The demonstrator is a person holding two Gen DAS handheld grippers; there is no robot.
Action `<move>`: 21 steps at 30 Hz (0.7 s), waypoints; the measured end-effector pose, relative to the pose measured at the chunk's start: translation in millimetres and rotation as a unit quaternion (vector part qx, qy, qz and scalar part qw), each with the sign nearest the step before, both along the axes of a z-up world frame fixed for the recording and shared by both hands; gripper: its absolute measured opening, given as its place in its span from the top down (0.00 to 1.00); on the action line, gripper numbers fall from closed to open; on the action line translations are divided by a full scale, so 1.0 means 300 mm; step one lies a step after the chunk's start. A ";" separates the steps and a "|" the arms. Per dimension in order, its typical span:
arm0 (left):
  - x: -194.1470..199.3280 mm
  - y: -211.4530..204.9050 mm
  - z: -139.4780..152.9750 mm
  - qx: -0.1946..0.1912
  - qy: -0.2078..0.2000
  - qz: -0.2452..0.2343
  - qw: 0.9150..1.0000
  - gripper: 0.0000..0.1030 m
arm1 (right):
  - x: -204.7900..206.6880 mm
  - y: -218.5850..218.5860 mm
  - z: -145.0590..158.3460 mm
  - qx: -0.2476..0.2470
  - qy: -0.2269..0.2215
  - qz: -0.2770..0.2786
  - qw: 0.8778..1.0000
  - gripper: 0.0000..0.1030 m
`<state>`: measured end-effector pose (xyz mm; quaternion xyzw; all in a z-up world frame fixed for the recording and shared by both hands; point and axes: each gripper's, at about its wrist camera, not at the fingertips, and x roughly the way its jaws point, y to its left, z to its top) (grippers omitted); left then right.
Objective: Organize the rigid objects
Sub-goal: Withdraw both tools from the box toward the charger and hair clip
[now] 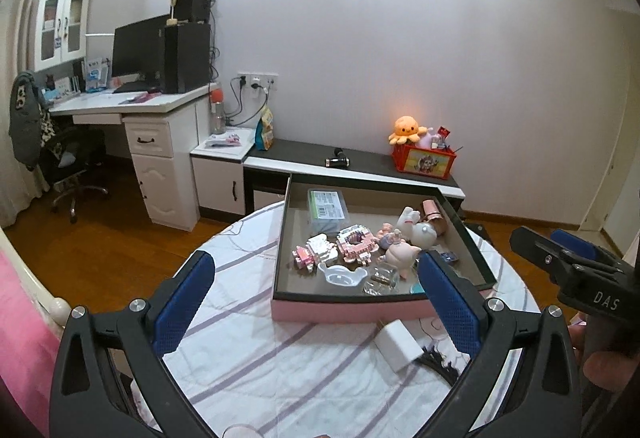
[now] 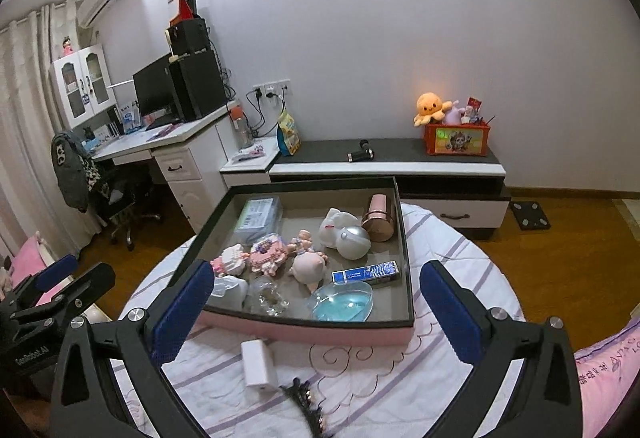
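Note:
A pink, dark-rimmed tray (image 1: 360, 308) (image 2: 304, 330) sits on a round table and holds several small things: a pig figurine (image 2: 306, 266), pink block models (image 2: 266, 256), a rose-gold can (image 2: 378, 217), a blue box (image 2: 366, 272), a clear blue dish (image 2: 342, 302). A white charger block (image 1: 396, 344) (image 2: 258, 364) and a black hair clip (image 2: 308, 402) lie on the cloth in front of the tray. My left gripper (image 1: 316, 302) is open and empty above the cloth. My right gripper (image 2: 316, 310) is open and empty above the tray's near edge.
The table has a white cloth with purple stripes (image 1: 256, 362). A low cabinet (image 2: 384, 162) stands behind with a red toy crate (image 2: 456, 138). A desk with a monitor (image 1: 136, 50) and an office chair (image 1: 72, 158) are at the left. Pink bedding (image 2: 608, 362) is at the right.

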<state>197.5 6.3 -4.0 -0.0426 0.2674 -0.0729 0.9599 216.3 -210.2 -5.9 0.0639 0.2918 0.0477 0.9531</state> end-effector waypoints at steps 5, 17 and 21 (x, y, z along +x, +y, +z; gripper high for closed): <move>-0.084 0.003 0.017 -0.002 -0.007 -0.004 1.000 0.00 | -0.096 0.010 0.030 -0.002 -0.014 -0.006 1.000 0.00; -0.220 -0.003 0.026 -0.003 -0.008 -0.013 1.000 0.00 | -0.289 0.012 0.057 -0.006 -0.039 -0.021 0.999 0.00; -0.261 -0.021 0.013 0.007 -0.004 -0.021 1.000 0.00 | -0.327 -0.009 0.049 -0.003 -0.040 -0.037 0.998 0.00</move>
